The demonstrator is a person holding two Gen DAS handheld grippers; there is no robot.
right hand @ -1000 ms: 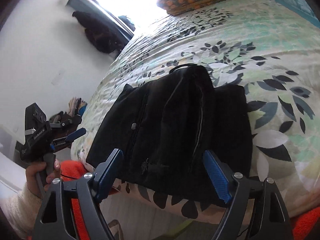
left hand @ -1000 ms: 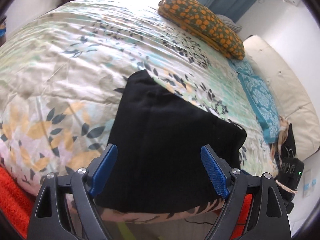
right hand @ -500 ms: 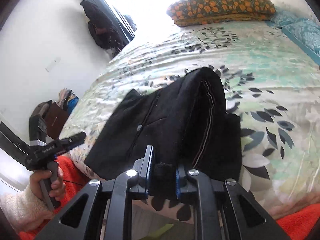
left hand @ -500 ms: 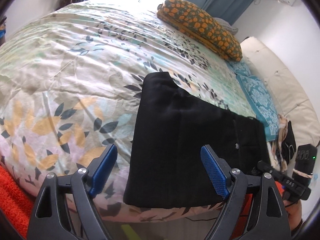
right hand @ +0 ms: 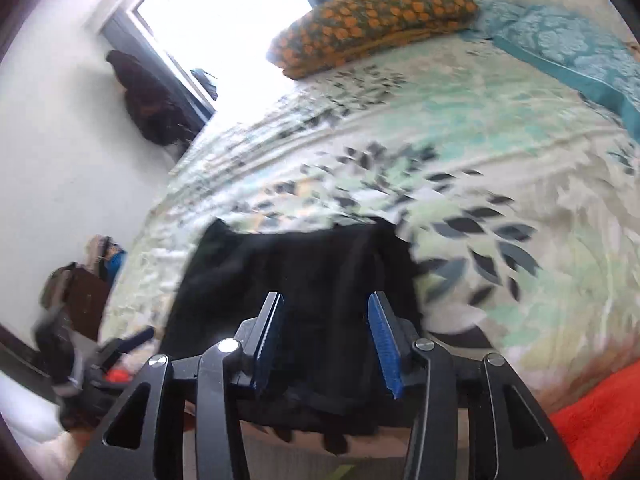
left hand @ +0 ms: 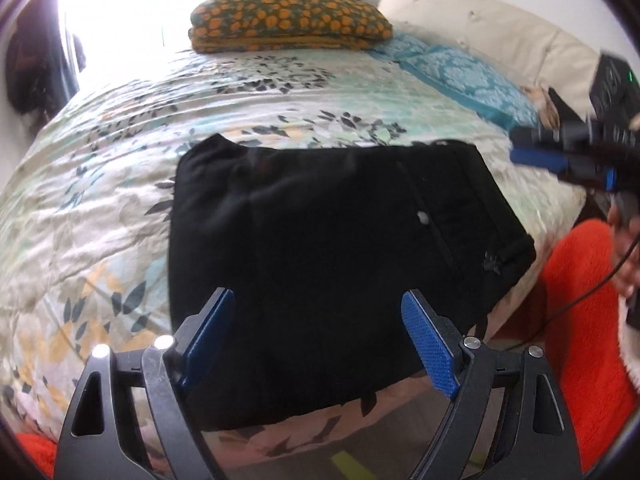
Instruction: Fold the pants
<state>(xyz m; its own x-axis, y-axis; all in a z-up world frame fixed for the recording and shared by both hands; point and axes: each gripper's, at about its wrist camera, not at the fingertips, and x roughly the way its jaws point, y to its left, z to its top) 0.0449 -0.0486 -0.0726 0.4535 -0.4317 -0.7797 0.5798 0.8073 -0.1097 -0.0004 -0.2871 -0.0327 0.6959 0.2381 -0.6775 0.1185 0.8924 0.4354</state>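
Black pants (left hand: 320,232) folded at bed (left hand: 100,208) edge, 6 o'clock; left gripper (left hand: 316,328) wide, empty; right gripper (right hand: 328,340) half-spread, empty; risk: overhang slides off.

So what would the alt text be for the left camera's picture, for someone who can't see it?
Folded black pants lie at the near edge of a bed with a leaf-patterned cover, seen between the open blue-tipped left tongs. An orange-spotted pillow sits at the far end, and the other hand's tongs hover blurred at the right.
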